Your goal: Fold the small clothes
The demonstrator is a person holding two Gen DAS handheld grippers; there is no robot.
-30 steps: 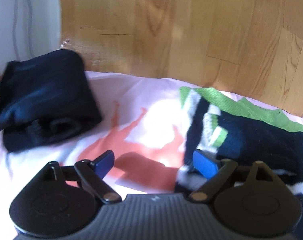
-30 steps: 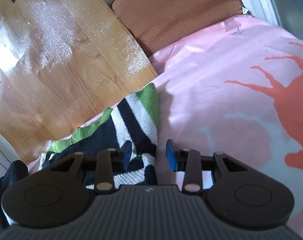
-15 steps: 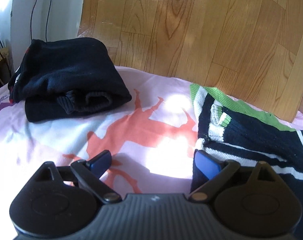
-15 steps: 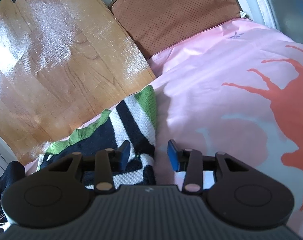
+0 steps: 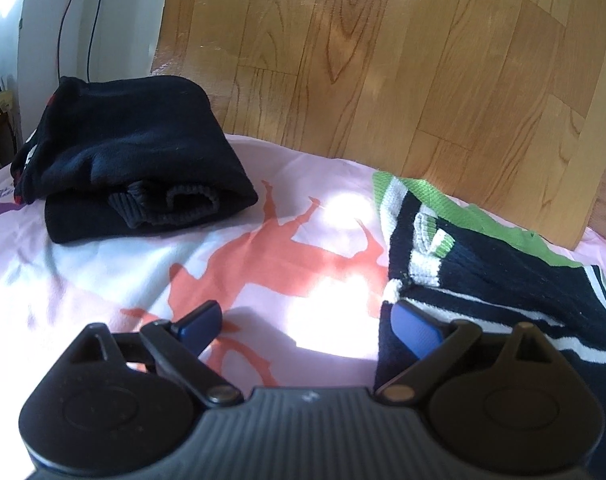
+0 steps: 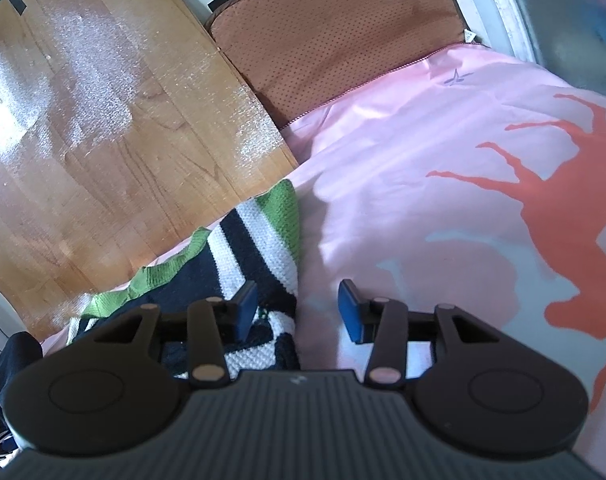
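Observation:
A striped knit sweater (image 5: 483, 264), navy, white and green, lies bunched on the pink bedsheet (image 5: 103, 272) against a wood-pattern board. My left gripper (image 5: 305, 312) stands wide open over bare sheet just left of the sweater, its right finger at the sweater's near edge. Nothing is between its fingers. In the right wrist view the sweater (image 6: 255, 240) lies at the left. My right gripper (image 6: 299, 296) hovers over the sweater's right edge with its jaws opening. The knit edge lies between the fingers, but the pads do not press on it.
A folded dark garment (image 5: 135, 160) sits on the sheet at the far left, also seen as the dark garment (image 6: 15, 352). The wood-pattern board (image 5: 383, 60) leans behind the clothes. A brown cushion (image 6: 343, 40) stands beside it. Cables (image 5: 63, 20) hang down the wall.
The left gripper has shifted left, away from the sweater, so the dark folded garment shows in full. The right gripper's fingers have spread wider over the sweater's edge.

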